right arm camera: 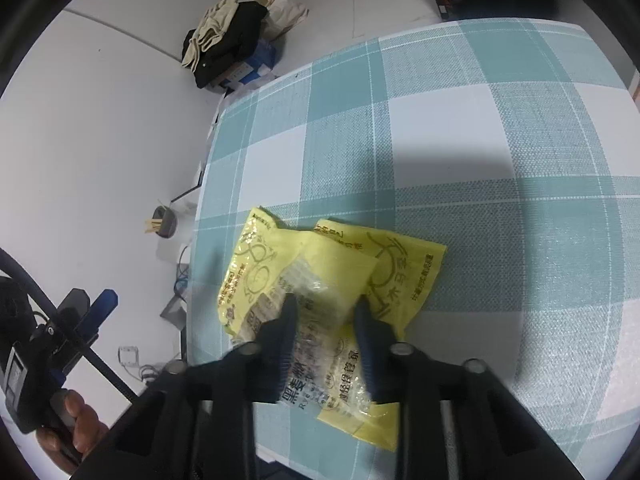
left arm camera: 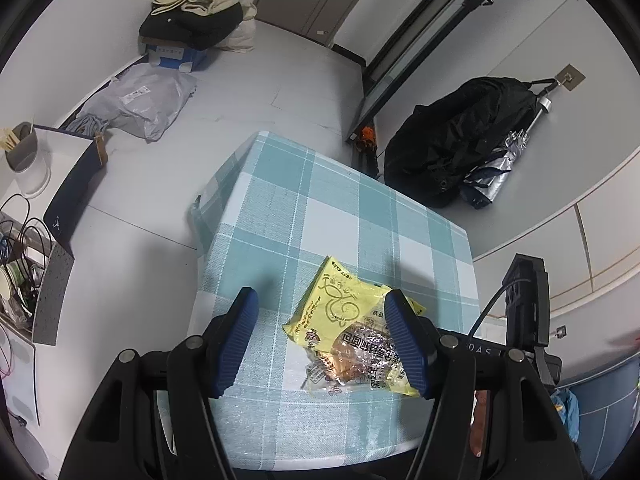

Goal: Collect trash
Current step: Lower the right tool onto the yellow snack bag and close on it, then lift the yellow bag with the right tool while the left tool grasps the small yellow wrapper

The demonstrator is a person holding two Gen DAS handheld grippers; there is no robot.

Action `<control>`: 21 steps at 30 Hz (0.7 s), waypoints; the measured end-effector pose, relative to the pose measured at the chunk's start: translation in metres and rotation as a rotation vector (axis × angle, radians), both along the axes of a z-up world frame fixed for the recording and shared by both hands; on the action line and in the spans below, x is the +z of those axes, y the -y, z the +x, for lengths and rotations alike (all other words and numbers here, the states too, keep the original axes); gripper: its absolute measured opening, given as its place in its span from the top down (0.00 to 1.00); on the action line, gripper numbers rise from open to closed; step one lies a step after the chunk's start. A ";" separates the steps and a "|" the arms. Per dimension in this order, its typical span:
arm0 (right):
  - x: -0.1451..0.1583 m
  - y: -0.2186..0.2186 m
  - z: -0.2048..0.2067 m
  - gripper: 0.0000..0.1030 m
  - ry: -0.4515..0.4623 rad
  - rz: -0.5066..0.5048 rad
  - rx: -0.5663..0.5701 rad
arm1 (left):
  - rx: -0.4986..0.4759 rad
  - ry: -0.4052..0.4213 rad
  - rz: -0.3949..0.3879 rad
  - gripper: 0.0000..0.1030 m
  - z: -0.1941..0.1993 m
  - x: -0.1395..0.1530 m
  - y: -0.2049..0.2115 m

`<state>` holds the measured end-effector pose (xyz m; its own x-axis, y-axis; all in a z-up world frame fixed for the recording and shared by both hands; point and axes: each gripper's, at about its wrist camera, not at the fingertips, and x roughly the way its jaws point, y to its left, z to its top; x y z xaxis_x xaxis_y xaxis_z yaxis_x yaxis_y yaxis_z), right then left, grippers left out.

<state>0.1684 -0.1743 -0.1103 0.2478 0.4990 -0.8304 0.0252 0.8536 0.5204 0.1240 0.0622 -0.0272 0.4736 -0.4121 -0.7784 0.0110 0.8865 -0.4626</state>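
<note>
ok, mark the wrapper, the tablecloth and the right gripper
wrapper (right arm camera: 340,264): right wrist view, yellow upper part.
tablecloth (right arm camera: 500,128): right wrist view, bare checked area.
right gripper (right arm camera: 325,306): right wrist view, between fingertips.

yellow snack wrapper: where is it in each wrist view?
Left wrist: yellow wrapper lower centre, beside the right-side fingertip.
Right wrist: wrapper lower centre, under the fingertips.
Shared landmark: pile of clothes, upper left in both.
</note>
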 end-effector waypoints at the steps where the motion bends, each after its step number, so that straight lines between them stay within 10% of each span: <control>1: 0.000 0.001 0.000 0.90 0.001 0.003 -0.002 | 0.002 0.000 -0.007 0.40 0.000 0.000 0.000; 21: 0.070 0.042 -0.033 0.98 0.324 0.174 -0.057 | -0.040 0.014 0.023 0.40 -0.007 -0.005 0.012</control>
